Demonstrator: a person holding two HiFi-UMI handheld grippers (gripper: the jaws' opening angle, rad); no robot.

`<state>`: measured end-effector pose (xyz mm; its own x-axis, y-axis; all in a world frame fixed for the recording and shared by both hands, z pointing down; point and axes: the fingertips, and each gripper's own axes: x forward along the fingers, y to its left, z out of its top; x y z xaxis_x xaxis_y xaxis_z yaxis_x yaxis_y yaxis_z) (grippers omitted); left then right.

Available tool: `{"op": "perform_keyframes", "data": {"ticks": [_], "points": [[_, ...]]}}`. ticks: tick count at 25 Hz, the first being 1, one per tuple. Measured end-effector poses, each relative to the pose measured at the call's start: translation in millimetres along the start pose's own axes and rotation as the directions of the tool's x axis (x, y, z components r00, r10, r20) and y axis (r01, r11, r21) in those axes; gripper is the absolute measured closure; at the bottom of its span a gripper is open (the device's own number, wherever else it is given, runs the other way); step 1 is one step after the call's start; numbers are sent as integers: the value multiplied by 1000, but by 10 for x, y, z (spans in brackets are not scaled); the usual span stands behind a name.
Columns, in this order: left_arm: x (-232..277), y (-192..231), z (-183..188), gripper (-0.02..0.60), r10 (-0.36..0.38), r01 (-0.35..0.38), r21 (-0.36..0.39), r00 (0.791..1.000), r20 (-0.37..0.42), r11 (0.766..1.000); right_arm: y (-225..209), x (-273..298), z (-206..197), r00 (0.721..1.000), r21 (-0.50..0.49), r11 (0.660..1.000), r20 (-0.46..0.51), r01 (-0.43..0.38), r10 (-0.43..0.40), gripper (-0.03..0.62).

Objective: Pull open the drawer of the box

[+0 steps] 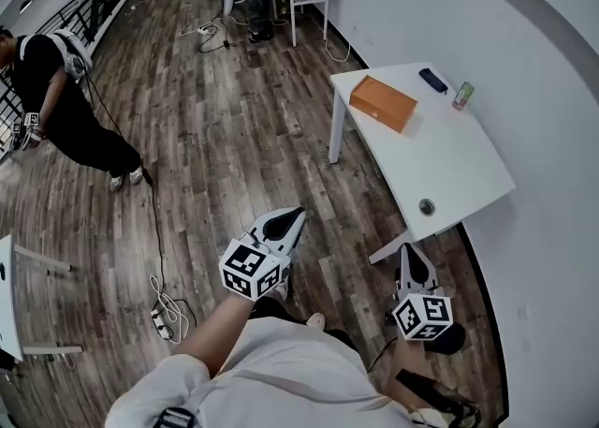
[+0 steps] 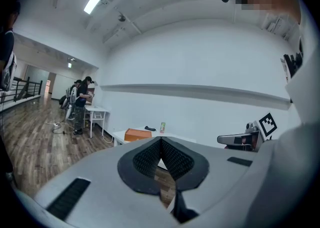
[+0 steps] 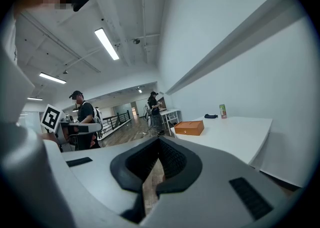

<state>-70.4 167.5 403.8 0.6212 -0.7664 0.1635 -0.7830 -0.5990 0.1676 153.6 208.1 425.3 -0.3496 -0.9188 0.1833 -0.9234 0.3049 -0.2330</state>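
Person [image 1: 56, 98] at far left on wood floor [image 1: 215, 136], well apart from everything else. Left gripper [image 1: 288, 220] low in middle, jaws together, nothing between them. Orange box [image 1: 382, 102] ahead and right of it, well apart, lying on far end of white table [image 1: 449, 164]; drawer looks shut. Right gripper [image 1: 413, 253] by table's near end, jaws together, empty; box well ahead of it. Dark item [image 1: 432, 80] and can [image 1: 462, 95] right of box, near wall.

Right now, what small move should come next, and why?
Probably step toward the white table: the orange box lies near its far end, well beyond the left gripper and right gripper, both shut and empty, so the drawer looks out of reach from here.
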Motion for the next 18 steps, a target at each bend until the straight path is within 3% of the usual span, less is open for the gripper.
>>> {"op": "perform_keyframes", "data": {"ticks": [8, 18], "points": [[593, 548, 115, 571, -42, 42, -24, 999, 12, 999, -53, 680, 150, 999, -105, 994, -28, 28, -31, 595], [1318, 1832, 435, 571, -99, 99, -40, 995, -1, 994, 170, 2075, 517, 998, -71, 996, -25, 56, -58, 595]]}}
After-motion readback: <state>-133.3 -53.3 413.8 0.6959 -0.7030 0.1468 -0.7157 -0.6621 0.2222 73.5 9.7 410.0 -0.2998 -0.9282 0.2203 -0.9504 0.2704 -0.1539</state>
